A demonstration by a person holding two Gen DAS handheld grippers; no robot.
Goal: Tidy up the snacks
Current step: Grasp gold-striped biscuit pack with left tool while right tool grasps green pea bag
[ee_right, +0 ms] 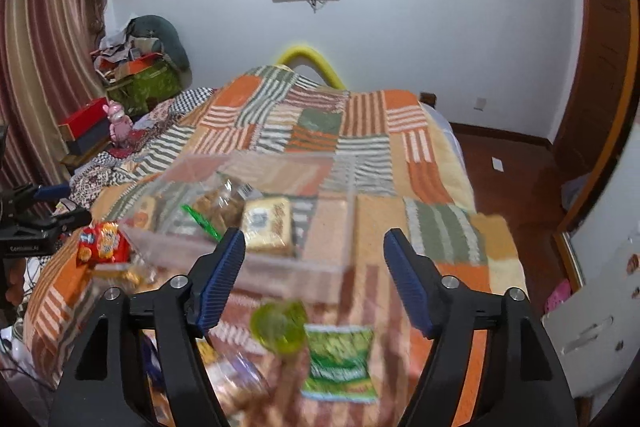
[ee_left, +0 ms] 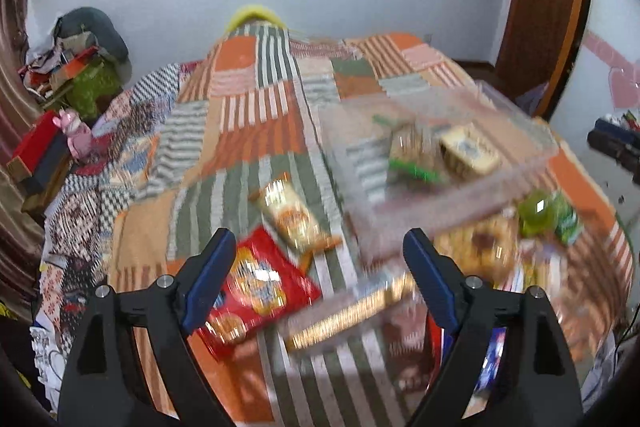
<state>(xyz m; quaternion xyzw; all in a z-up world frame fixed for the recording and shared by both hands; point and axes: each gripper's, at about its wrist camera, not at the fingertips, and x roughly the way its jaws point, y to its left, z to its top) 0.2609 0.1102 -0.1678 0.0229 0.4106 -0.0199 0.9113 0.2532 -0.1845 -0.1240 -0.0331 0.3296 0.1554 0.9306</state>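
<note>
A clear plastic box (ee_left: 520,123) stands on the patchwork bed and holds a yellow cracker pack (ee_left: 470,149) and a green-edged packet (ee_left: 412,169). In front lie a red biscuit bag (ee_left: 256,291), an orange-tan packet (ee_left: 294,215), a gold wrapped bar (ee_left: 348,315) and a green jelly cup (ee_left: 534,213). My left gripper (ee_left: 320,259) is open and empty above the red bag and gold bar. My right gripper (ee_right: 314,255) is open and empty over the box's near wall (ee_right: 280,267), the jelly cup (ee_right: 278,325) and a green snack bag (ee_right: 340,363).
The bed's quilt (ee_right: 360,131) falls off to a wooden floor (ee_right: 512,163) on the right. Boxes and a pink toy (ee_right: 118,125) sit at the left by the curtain. A white board (ee_right: 600,323) stands at the right. The left gripper shows at the right view's left edge (ee_right: 40,223).
</note>
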